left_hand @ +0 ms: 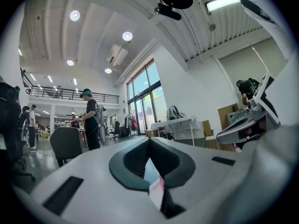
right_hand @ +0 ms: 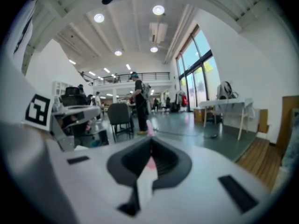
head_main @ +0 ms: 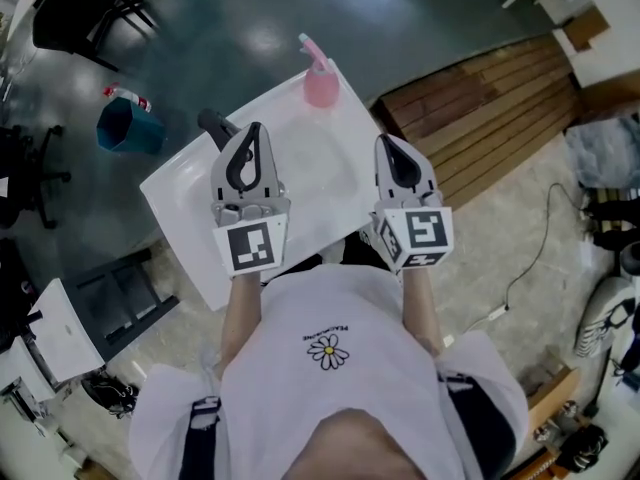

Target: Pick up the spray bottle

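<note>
- The pink spray bottle (head_main: 320,80) stands upright at the far edge of the white table (head_main: 185,203).
- The left claw (head_main: 253,133) is clenched with nothing in it, over the table and well apart from the bottle.
- The right claw (head_main: 392,150) is clenched too, also without any object, at the table's right edge.

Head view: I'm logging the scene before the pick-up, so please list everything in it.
spray bottle: one, pink, far corner of the table
table: one, white, in front of the person
bin: one, teal, on the floor left of the table
chair: one, black, far left
wooden platform: one, brown, right of the table
left gripper: one, grey and black, shut and empty, over the table
right gripper: one, grey and black, shut and empty, over the table
</note>
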